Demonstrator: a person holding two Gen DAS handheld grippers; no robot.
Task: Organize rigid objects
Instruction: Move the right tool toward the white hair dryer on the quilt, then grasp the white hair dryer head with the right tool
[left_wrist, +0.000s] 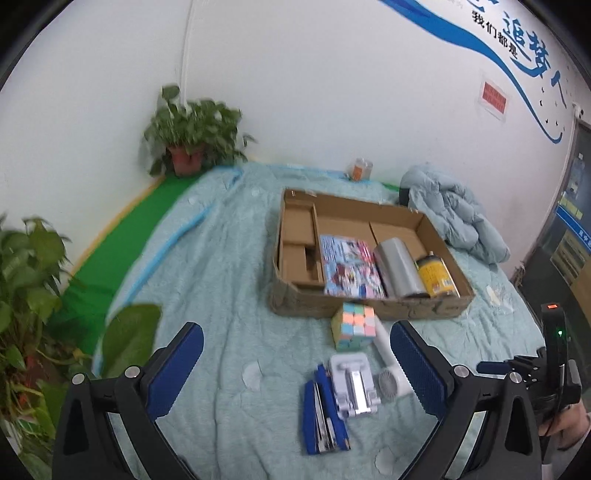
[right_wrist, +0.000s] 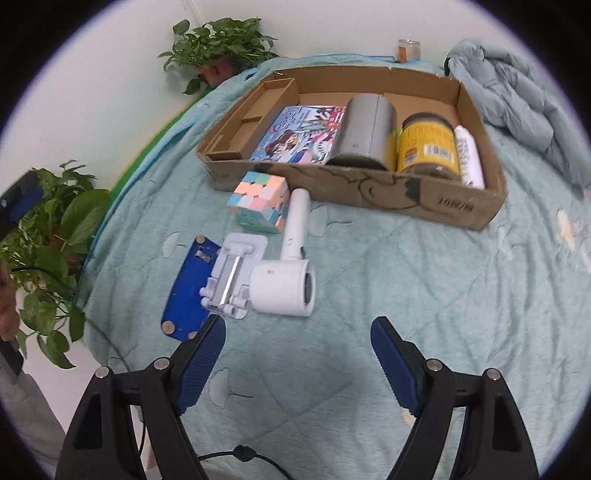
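Observation:
A cardboard box (left_wrist: 424, 308) (right_wrist: 424, 195) lies on the teal quilt and holds a picture book (left_wrist: 351, 266) (right_wrist: 303, 134), a grey cylinder (left_wrist: 397, 264) (right_wrist: 364, 129), a yellow jar (left_wrist: 436, 277) (right_wrist: 426, 147) and a white tube (right_wrist: 469, 157). In front of it lie a pastel cube (left_wrist: 355, 325) (right_wrist: 260, 201), a white handheld fan (left_wrist: 389, 373) (right_wrist: 290, 273), a white folding stand (left_wrist: 352, 384) (right_wrist: 232, 275) and a blue stapler (left_wrist: 325, 413) (right_wrist: 188, 291). My left gripper (left_wrist: 295, 365) is open above the stand. My right gripper (right_wrist: 297, 354) is open, just short of the fan.
Potted plants stand at the far corner (left_wrist: 192, 133) (right_wrist: 221, 48) and at the left edge (left_wrist: 29, 295) (right_wrist: 51, 236). A folded light-blue jacket (left_wrist: 454, 214) (right_wrist: 517, 92) lies right of the box. A small glass jar (left_wrist: 360, 168) (right_wrist: 408, 48) stands by the wall.

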